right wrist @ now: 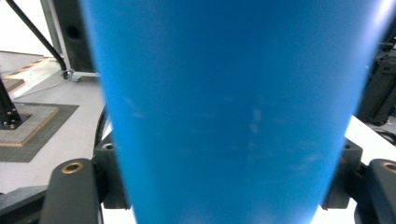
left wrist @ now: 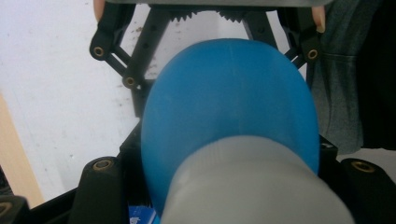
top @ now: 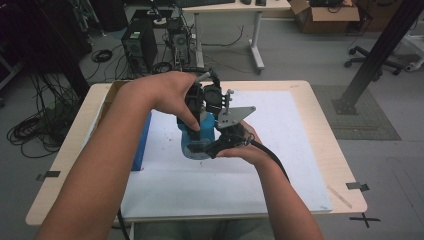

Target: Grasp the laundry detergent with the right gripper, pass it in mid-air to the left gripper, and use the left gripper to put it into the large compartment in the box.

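Dim high view, close-ups soft.
Room dark at edges, white mat (top: 280, 150) brightest; blue bottle (right wrist: 229, 116) fills lens, blurred, possibly slight glare top right.

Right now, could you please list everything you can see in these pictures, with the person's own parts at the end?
Blue bottle: one, blue with a grey neck, above the middle of the sheet, between the two claws.
Blue box: one, blue, at the sheet's left edge, partly behind the left forearm.
White sheet: one, white, covering most of the tabletop.
Table: one, light wood, centre of the room.
Far desk: one, pale top, behind the table.
Computer tower: one, black, on the floor behind the table, among cables.
Cardboard box: one, brown, on the floor at the back right.
Left claw: one, black, at the bottle's top; jaw state unclear.
Right claw: one, black, jaws on either side of the bottle's body.
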